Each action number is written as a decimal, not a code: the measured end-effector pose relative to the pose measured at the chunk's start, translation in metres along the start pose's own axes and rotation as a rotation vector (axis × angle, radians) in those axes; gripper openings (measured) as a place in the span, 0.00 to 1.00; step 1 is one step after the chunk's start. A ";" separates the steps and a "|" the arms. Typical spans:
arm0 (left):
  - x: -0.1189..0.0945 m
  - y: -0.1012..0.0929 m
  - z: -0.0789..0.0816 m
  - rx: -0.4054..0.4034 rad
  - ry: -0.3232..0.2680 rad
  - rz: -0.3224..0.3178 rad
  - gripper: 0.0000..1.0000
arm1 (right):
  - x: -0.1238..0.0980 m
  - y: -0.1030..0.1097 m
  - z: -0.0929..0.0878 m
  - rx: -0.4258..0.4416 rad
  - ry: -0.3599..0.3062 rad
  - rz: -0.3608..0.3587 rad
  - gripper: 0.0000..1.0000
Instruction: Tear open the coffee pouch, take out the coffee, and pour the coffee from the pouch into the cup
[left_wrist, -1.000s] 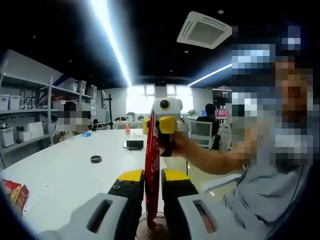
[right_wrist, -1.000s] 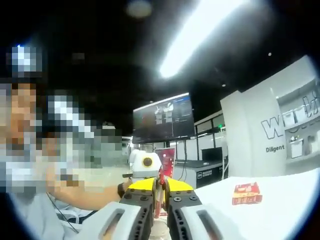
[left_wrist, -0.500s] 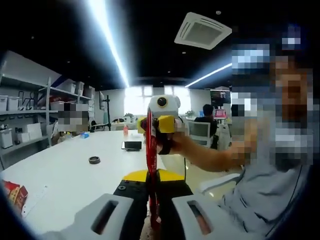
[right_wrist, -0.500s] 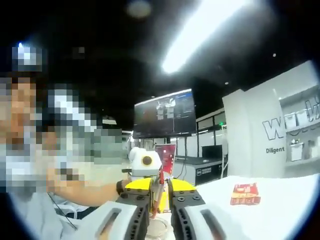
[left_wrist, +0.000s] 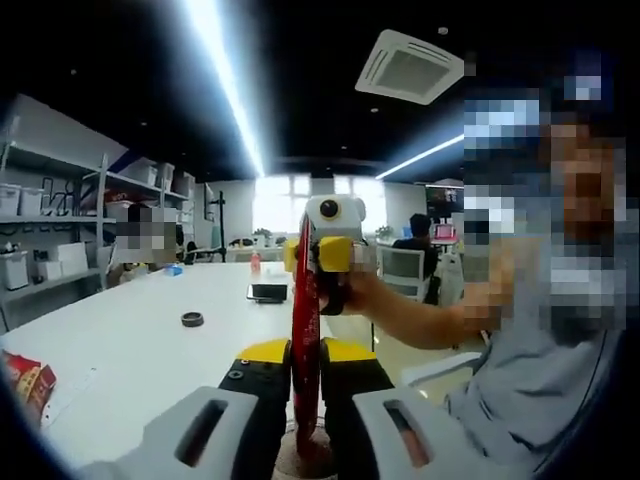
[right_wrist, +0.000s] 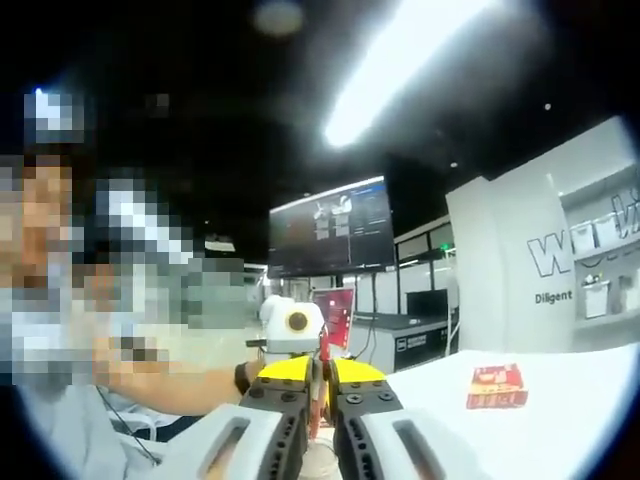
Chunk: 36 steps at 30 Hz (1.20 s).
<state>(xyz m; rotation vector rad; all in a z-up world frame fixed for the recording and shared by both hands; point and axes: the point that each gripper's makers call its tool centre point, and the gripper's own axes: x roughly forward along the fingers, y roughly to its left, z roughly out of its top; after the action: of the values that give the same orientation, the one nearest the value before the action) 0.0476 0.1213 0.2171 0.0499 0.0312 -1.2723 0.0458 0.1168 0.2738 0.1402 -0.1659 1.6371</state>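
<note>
Red coffee pouch (left_wrist: 305, 330) edge-on, pinched between closed left gripper (left_wrist: 305, 352) and right gripper (right_wrist: 321, 372). Black ring (left_wrist: 192, 319), phone (left_wrist: 268, 291) ahead-left on white table (left_wrist: 130, 350). Red packet (right_wrist: 497, 386) right of right gripper. Table edge just beside jaws.

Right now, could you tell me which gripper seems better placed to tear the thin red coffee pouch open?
Probably the right gripper: it pinches the thin red coffee pouch at its far end and could pull away, while the left gripper anchors the near part.
</note>
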 end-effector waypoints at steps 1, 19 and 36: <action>0.000 0.000 0.001 0.000 0.000 0.001 0.15 | 0.000 0.000 0.000 -0.001 0.001 -0.001 0.08; 0.004 -0.002 0.001 0.020 0.023 0.005 0.14 | 0.001 0.004 0.003 0.002 -0.005 0.005 0.08; 0.017 -0.008 -0.001 0.033 0.068 -0.036 0.09 | -0.010 0.005 0.004 -0.016 -0.052 0.017 0.08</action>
<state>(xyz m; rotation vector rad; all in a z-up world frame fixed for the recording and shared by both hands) 0.0450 0.1029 0.2148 0.1215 0.0692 -1.3067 0.0415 0.1057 0.2758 0.1700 -0.2204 1.6497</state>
